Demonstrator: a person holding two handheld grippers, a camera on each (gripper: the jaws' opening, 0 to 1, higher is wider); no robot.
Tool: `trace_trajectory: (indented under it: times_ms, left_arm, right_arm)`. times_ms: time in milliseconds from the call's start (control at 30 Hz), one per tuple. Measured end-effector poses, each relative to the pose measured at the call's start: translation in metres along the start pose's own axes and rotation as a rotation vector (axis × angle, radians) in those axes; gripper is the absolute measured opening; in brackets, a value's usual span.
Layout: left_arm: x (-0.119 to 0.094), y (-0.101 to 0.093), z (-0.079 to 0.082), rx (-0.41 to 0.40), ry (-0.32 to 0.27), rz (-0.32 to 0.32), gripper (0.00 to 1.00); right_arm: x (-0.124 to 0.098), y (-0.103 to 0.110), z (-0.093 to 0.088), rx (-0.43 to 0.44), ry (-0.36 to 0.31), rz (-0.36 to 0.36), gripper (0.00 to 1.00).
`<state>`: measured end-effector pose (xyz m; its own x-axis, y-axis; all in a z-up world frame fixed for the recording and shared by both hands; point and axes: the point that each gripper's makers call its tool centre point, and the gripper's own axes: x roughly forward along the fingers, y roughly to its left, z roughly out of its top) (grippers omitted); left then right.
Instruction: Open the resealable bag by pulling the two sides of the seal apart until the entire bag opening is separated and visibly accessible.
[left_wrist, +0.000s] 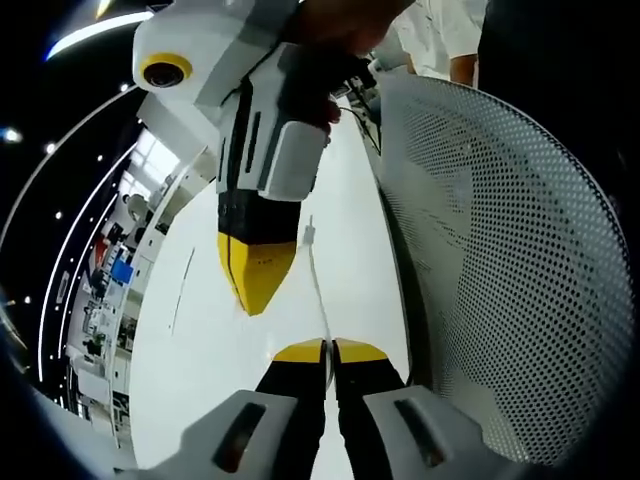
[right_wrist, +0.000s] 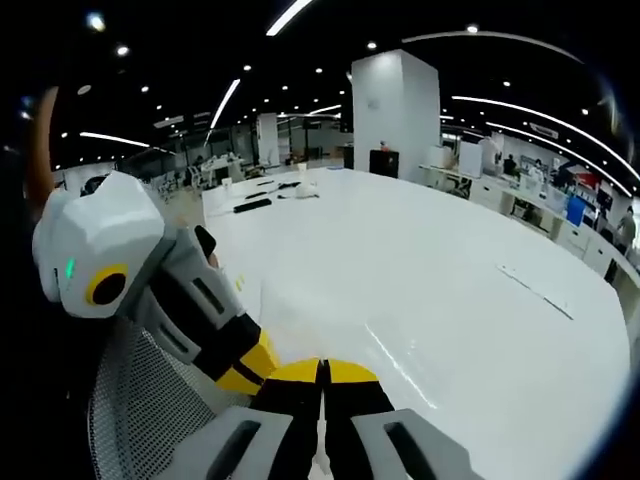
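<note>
left gripper view: left gripper (left_wrist: 329, 352) rises from the bottom, yellow tips pressed together, pinching the thin edge of a clear bag (left_wrist: 318, 285). the film runs up and away from the tips as a pale strip over the white table (left_wrist: 200, 300). the bag is nearly see-through; its full outline cannot be made out. the right gripper (left_wrist: 255, 290) comes down from the top, just ahead of and to the left of the left gripper's tips, its yellow jaws drawn to a point, closed. whether it grips the film from this angle cannot be told; its tip sits just beside the strip. a hand (left_wrist: 335, 25) wraps the right gripper's body at top. a white mesh chair back (left_wrist: 500, 270) is close to the right of the jaws. office desks (left_wrist: 105, 300) lie far off to the left.

right gripper view: right gripper (right_wrist: 322, 372) at bottom, yellow tips shut tight with only a hairline seam between them. the bag (right_wrist: 400, 365) shows as faint glossy creases on the table (right_wrist: 450, 280) just ahead and right of the tips; what the tips hold is not clear here. the left gripper (right_wrist: 245, 365) enters from the left, its yellow tip touching or just beside the right gripper's tips. the mesh chair back (right_wrist: 140, 410) is below left. a white pillar (right_wrist: 395, 100) stands far ahead beyond the table.
</note>
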<state>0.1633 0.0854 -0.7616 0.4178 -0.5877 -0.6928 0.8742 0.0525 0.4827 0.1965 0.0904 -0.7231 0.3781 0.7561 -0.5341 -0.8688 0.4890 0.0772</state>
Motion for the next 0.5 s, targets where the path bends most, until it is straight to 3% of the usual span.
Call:
trace_trajectory:
  times_ms: [500]
  left_arm:
    - [0.000, -0.005, 0.003, -0.059, -0.028, -0.026, 0.00]
  right_arm:
    - [-0.009, -0.024, 0.018, 0.049, -0.057, -0.048, 0.00]
